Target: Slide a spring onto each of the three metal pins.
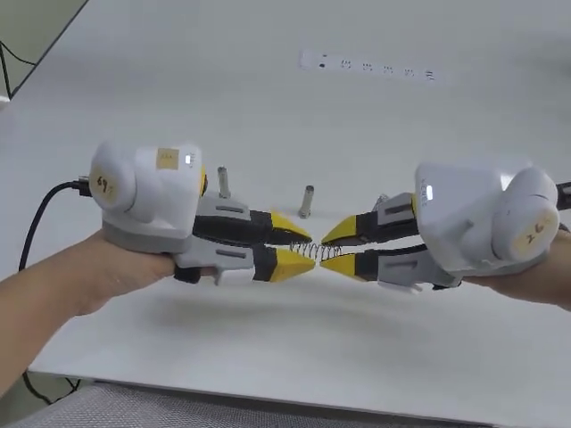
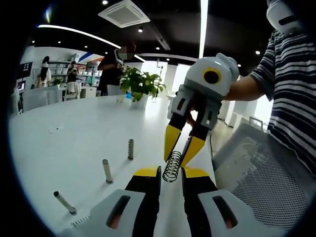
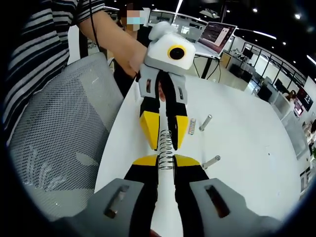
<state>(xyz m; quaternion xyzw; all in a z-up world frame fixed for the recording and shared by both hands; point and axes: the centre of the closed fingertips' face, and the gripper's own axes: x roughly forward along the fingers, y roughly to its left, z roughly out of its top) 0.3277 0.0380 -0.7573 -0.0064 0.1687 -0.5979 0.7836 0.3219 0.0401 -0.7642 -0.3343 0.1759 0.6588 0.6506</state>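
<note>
L claw (image 1: 308, 252) near-closed, yellow wedge tips pinching one end of spring (image 1: 318, 252); R claw (image 1: 328, 253) likewise on other end, facing L. Spring: thin wire coil, horizontal, in air betw. both claws, above white matte bench (image 1: 268, 89). Claw bodies white plastic, jaw arms black/grey. Both level, pointing at each other; L hand (image 1: 107, 267) cupped under housing, R hand (image 1: 535, 281) cut off at edge. Beyond tips: grey cylindrical pin (image 1: 307, 201) upright; second pin (image 1: 223, 182) partly hidden behind L body. Second coil (image 2: 131, 149) upright left of L claw; whether on a pin, unclear.
</note>
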